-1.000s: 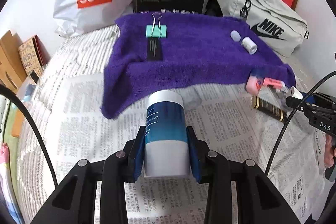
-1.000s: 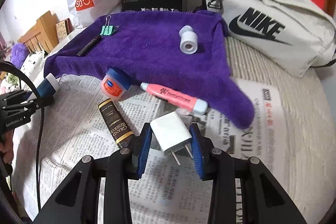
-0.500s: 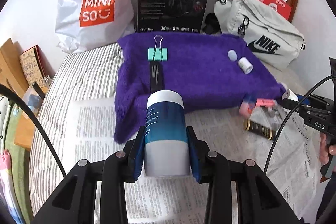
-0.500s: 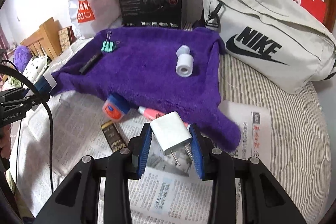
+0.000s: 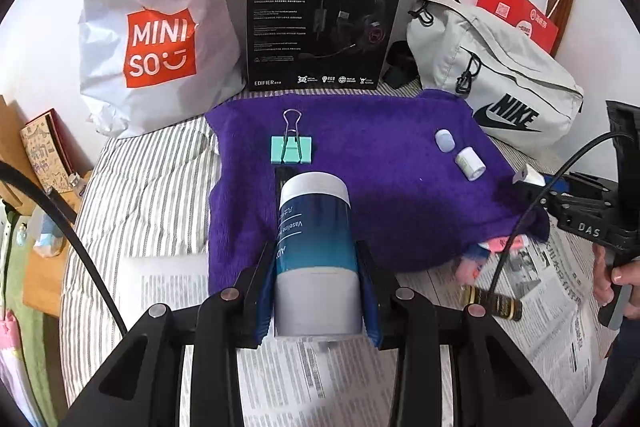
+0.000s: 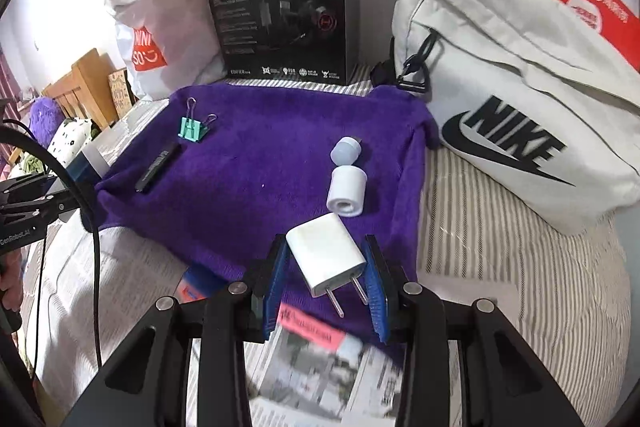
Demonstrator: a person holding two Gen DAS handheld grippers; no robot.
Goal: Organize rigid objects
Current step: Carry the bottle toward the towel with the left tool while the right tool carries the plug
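My left gripper [image 5: 316, 283] is shut on a blue and white Vaseline bottle [image 5: 314, 251], held above the near edge of a purple towel [image 5: 380, 187]. My right gripper [image 6: 326, 281] is shut on a white plug adapter [image 6: 326, 259], prongs toward the camera, above the same purple towel [image 6: 260, 163]. On the towel lie a green binder clip [image 5: 291, 149], a black stick [image 6: 157, 167], a white roll [image 6: 347, 195] and a pale cap [image 6: 346, 151]. A pink tube [image 5: 506, 242], a small jar [image 5: 474, 259] and a dark tube [image 5: 494, 303] lie on newspaper by the towel's edge.
At the back stand a white Miniso bag [image 5: 156, 39], a black headset box [image 5: 320, 15], a grey Nike bag [image 5: 496, 83] and a red paper bag [image 5: 520, 15]. Newspaper [image 5: 320, 379] covers the striped bed near me. A person's hand [image 5: 616, 279] holds the right gripper's handle.
Both grippers have risen and drawn back over the towel's near edge with their objects still held. The towel, clip and boxes now sit lower and smaller in view.
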